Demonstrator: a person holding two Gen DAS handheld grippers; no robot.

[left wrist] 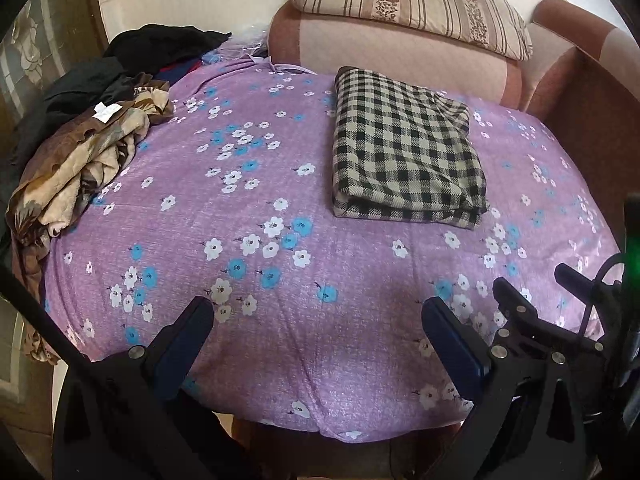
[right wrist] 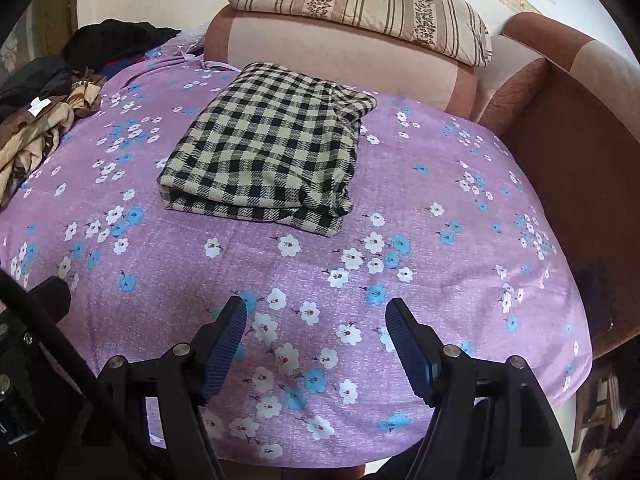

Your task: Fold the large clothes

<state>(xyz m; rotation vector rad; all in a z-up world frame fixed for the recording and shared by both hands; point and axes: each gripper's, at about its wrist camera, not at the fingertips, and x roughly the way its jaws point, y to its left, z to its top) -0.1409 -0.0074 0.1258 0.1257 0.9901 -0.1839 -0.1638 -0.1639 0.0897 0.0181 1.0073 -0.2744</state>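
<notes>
A purple floral sheet (left wrist: 280, 200) covers the wide sofa seat and fills most of both views. Behind it rises the pink and brown sofa backrest (left wrist: 384, 60), with the sofa arm (right wrist: 560, 92) curving round on the right. A striped pillow (left wrist: 408, 4) lies along the top of the backrest. At the far left of the sheet sits a heap of unfolded clothes (left wrist: 88, 148): a brown and cream garment in front, black ones (left wrist: 160, 44) piled behind it, well apart from everything else. The checked garment (right wrist: 268, 148), black and cream, lies folded into a flat rectangle on the sheet toward the back, near the backrest, with nothing on top of it or between it and the grippers. The left gripper (left wrist: 318, 320) hovers over the near edge of the sheet, fingers spread wide and holding nothing. The right gripper (right wrist: 316, 320) hangs beside it, likewise spread apart and holding nothing.
</notes>
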